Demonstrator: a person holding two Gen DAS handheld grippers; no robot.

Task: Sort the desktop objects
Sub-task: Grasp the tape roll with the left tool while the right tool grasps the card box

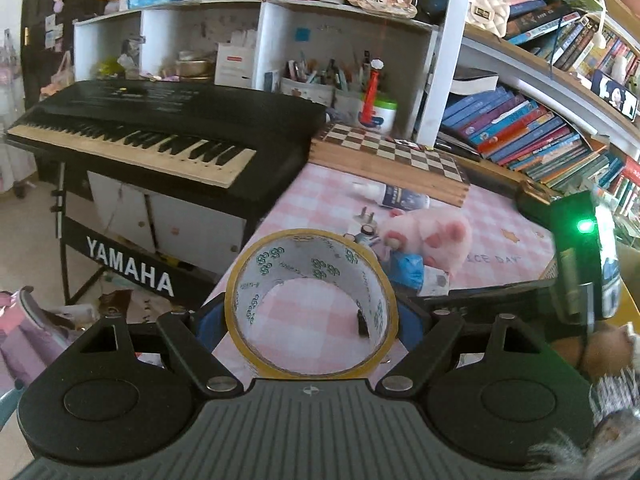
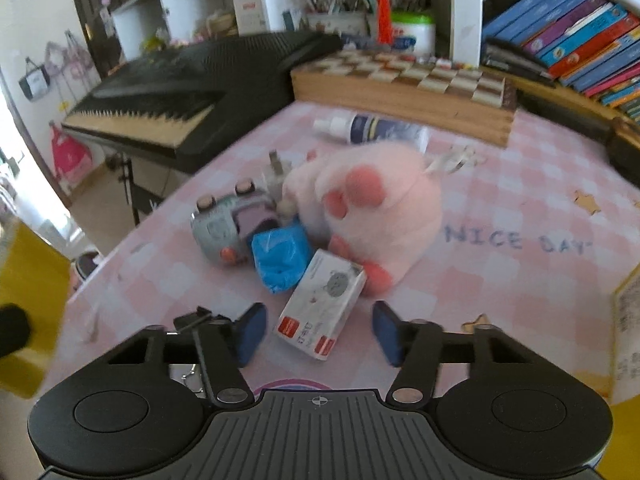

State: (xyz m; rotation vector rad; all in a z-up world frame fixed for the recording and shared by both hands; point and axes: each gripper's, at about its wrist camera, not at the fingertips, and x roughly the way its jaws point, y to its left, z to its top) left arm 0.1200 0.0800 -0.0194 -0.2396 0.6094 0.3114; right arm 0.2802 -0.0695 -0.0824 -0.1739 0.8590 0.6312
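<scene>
Yellow-edged tape roll: we logged it clamped in the left tongs, raised over the pink checked counter. Right view: right tongs parted, pads straddling but clear of a small white box beside the pink plush.

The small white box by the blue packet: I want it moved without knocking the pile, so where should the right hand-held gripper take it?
Grip the white box across its two long side faces at the near end, coming from the near table edge. It lies flat with that end pointing at the right hand-held gripper, whose open fingers already flank it; its far end abuts the blue packet.
</scene>
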